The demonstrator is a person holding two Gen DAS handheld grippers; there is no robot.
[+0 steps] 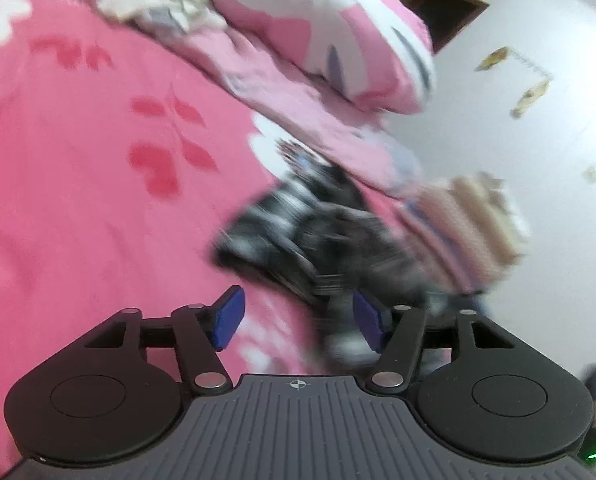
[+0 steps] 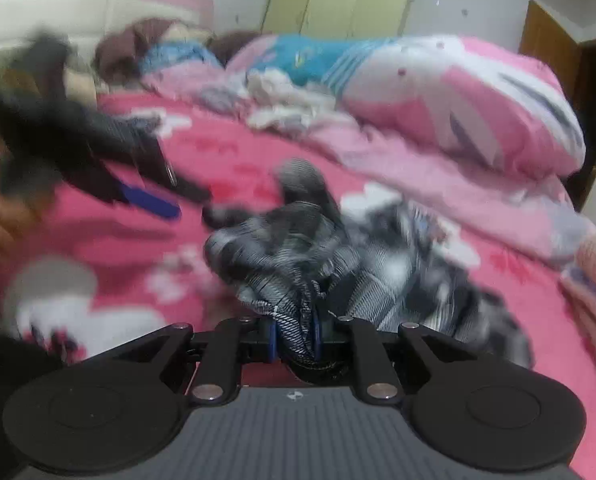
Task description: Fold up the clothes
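The bed, under a bright pink sheet printed with white and red shapes, fills both views and carries everything. Along its far side lies a rolled pink-and-white quilt; in front of it sits a loose heap of pale clothes. At the bed's right edge stands a stack of pink and cream folded items; how many pieces it holds cannot be told through the blur. The task's thing, a black-and-white patterned garment, lies bunched and crumpled near the middle of the sheet, not flat, one part standing up in a hump. The right tool is closed down on a gathered edge of that garment, cloth pinched between its blue pads. The left tool has its jaws set wide with nothing between them; in the right wrist view it appears at the left, above the sheet and apart from the garment, held in a hand. Both views are motion-blurred, so the tools are judged to be moving. Step in hand, as judged: handling the patterned garment with one edge gripped, either lifting it to spread it out or drawing it across the bed; the pictures do not settle which. A next move would likely need the left tool to take a second edge or corner, so the cloth can be pulled taut and laid flat before any fold line is made.
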